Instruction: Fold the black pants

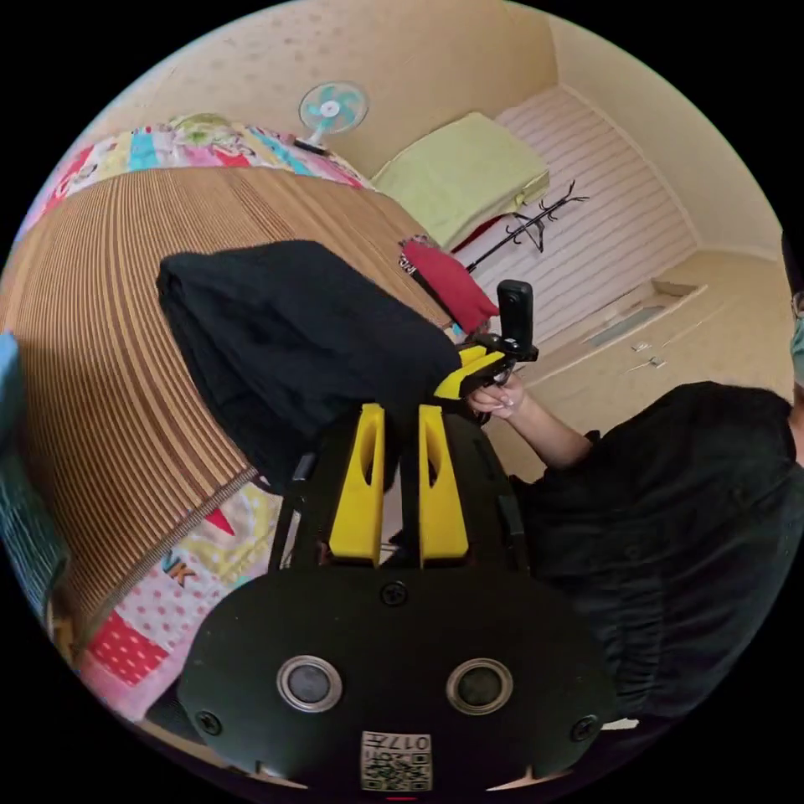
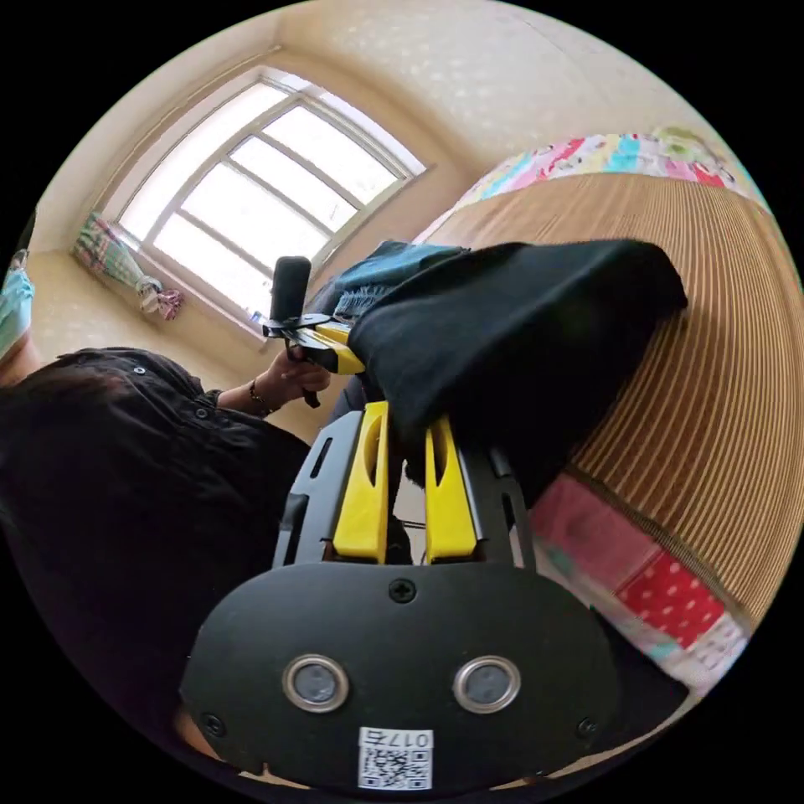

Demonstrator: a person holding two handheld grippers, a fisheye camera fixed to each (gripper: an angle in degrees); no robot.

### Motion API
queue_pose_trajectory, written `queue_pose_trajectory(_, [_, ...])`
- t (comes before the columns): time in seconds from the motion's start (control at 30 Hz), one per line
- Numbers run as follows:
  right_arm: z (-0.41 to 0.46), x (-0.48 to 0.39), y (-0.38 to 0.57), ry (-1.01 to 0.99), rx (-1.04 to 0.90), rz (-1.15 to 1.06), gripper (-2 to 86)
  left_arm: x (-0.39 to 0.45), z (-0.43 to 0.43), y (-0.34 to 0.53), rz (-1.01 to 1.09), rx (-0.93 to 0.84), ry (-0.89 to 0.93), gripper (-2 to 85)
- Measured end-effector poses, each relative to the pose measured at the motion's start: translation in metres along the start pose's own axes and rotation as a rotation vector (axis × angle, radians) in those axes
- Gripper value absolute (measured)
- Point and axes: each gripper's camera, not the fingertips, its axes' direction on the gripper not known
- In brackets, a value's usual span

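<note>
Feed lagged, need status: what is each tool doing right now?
Left tool: closed on the black pants.
Right tool: closed on the black pants.

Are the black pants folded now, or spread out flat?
Folded: the black pants form a thick doubled bundle, near edge lifted off the mat by both tongs.

Your left claw (image 1: 400, 419) and right claw (image 2: 408, 419) each clamp one end of the pants' (image 1: 293, 343) near edge, the cloth bunched between you and the bed (image 1: 100, 352). The far part of the pants rests on the bed's mat (image 2: 703, 394), which lies on the quilt (image 1: 142, 620). Beyond the pants in your left view sit a cushion (image 1: 448, 280) and a fan (image 1: 332, 109). Behind your left claw in the right view stands the window (image 2: 251, 201).
</note>
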Motion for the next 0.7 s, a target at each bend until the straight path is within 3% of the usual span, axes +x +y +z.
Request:
queue_pose_trajectory(0.13, [-0.023, 0.02, 0.004, -0.004, 0.0, 0.135, 11.0, -0.038, 0.002, 0.051, -0.238, 0.024, 0.119, 9.3])
queue_pose_trajectory(0.2, [-0.067, 0.026, -0.024, 0.042, 0.134, 0.126, 12.6, -0.06, -0.033, 0.05, -0.309, 0.171, 0.172, 12.8])
queue_pose_trajectory(0.37, [-0.107, 0.072, -0.112, 0.059, 0.191, 0.199, 21.8, -0.094, -0.079, -0.025, -0.322, 0.28, 0.051, 21.2])
queue_pose_trajectory(0.53, [-0.06, 0.126, -0.151, 0.116, 0.043, 0.36, 25.9, -0.136, -0.044, -0.101, -0.423, 0.195, 0.077, 24.6])
queue_pose_trajectory(0.7, [-0.031, 0.103, -0.112, 0.08, 0.03, 0.306, 22.4, -0.119, -0.026, -0.099, -0.428, 0.158, -0.032, 20.7])
